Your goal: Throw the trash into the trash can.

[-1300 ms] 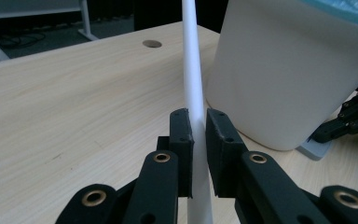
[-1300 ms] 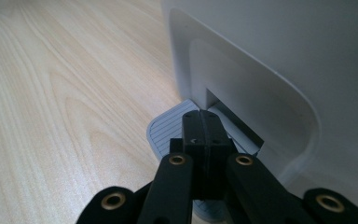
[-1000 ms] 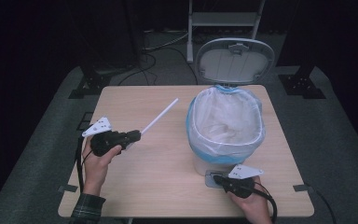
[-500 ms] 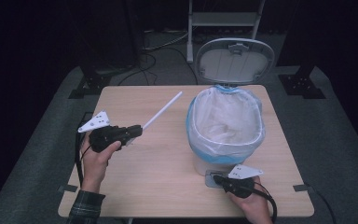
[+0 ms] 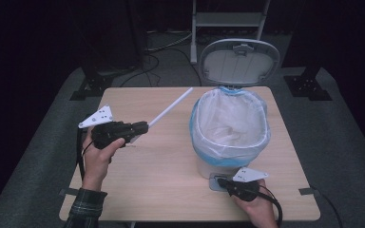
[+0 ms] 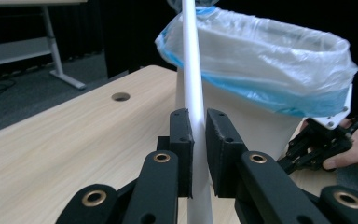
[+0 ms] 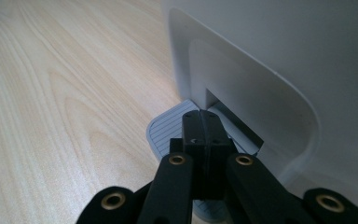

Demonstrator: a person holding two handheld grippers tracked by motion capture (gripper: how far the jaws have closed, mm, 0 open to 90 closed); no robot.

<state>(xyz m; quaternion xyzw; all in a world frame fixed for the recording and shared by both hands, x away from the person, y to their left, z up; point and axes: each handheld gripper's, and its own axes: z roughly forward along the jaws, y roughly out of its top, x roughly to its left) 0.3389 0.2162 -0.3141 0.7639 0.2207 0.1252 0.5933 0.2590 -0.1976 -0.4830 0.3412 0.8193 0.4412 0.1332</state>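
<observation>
One white tube (image 5: 170, 107) clamped in my left gripper (image 5: 140, 128). Right gripper (image 7: 200, 135), jaws clenched together, presses the pedal (image 7: 168, 130) of one lined bin (image 5: 228, 142) on the bench (image 5: 161, 180).

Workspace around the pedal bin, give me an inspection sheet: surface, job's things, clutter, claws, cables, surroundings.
Surface: light wooden table, round hole in it in the left gripper view.
Job's things: white rod held off the table, pointing toward the bin; pedal bin lined with a blue-edged bag, lid up.
Clutter: nothing seen.
Claws: left claw shut on the white rod; right claw shut, pressing on the grey pedal.
Cables: one trails from each gripper; more on the floor behind.
Surroundings: dark room, grey carpet, white metal frame behind.
</observation>
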